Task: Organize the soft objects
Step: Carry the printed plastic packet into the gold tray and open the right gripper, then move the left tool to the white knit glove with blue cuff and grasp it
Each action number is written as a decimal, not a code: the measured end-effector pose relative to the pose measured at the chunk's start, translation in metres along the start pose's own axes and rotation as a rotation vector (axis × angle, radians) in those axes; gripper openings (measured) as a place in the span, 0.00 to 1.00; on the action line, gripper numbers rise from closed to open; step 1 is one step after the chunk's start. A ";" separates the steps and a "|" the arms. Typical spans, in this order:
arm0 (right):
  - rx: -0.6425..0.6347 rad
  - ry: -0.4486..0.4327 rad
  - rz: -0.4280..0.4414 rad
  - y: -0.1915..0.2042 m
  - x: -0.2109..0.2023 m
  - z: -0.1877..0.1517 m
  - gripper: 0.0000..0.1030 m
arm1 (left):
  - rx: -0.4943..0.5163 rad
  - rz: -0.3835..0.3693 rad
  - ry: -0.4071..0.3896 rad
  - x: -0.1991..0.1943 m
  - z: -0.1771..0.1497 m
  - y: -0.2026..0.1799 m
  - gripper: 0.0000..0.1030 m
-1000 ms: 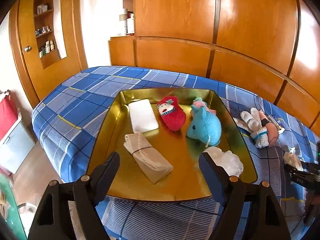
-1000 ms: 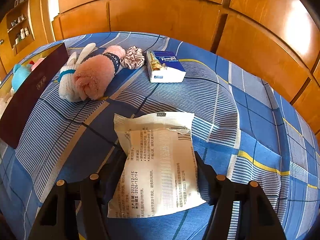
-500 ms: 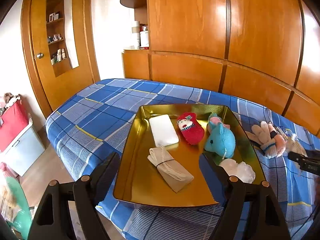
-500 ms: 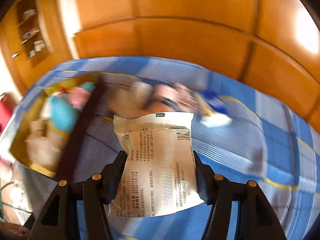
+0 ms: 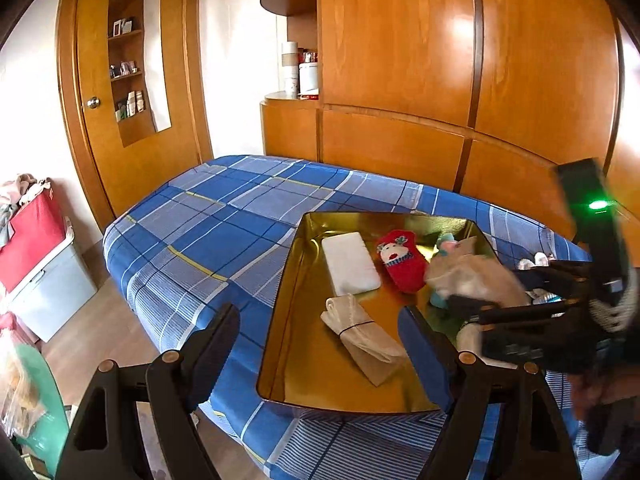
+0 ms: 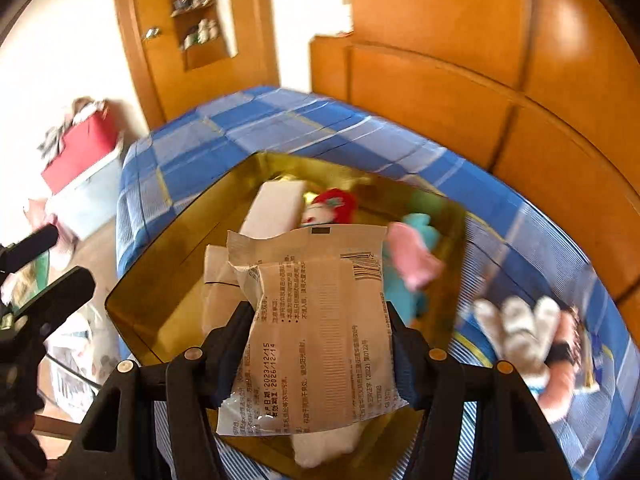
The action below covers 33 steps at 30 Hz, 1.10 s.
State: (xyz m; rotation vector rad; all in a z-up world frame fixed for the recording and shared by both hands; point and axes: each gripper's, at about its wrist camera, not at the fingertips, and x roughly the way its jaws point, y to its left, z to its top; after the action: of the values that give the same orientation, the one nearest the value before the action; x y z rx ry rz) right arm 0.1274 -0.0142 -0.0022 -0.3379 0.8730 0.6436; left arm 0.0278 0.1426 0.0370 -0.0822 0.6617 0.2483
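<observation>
A gold tray (image 5: 316,376) lies on the blue plaid bed and holds a white pack (image 5: 350,264), a red sock (image 5: 400,260), a tied beige cloth roll (image 5: 364,338) and a blue plush (image 6: 404,284). My right gripper (image 6: 318,316) is shut on a beige printed packet (image 6: 320,280) and hangs over the tray's near right part. In the left wrist view, that right gripper (image 5: 492,296) and its blurred packet (image 5: 472,276) cover most of the plush. My left gripper (image 5: 318,316) stands open and empty, short of the tray's near left edge.
A pink and white plush toy (image 6: 520,332) lies on the bed (image 5: 224,232) to the right of the tray. A red box on a grey bin (image 5: 36,256) stands on the floor at the left. Wooden wardrobe panels (image 5: 400,80) back the bed.
My right gripper has swung the packet leftward from the bed's open part to above the tray, rolling as it went. My left gripper has drawn back and up a little from the tray.
</observation>
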 end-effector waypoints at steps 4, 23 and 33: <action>-0.025 0.067 -0.013 0.010 0.035 0.008 0.61 | -0.014 0.000 0.017 0.004 -0.002 0.006 0.79; 0.057 0.039 0.020 0.003 0.035 0.002 0.67 | -0.053 0.024 0.058 0.017 -0.011 0.024 0.79; 0.165 -0.111 -0.089 -0.050 -0.041 -0.035 0.67 | -0.009 -0.003 0.053 0.012 -0.007 0.007 0.79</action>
State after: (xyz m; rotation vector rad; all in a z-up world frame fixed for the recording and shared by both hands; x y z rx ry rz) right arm 0.1194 -0.0858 0.0104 -0.1895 0.7944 0.4998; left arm 0.0310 0.1503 0.0238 -0.0986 0.7127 0.2466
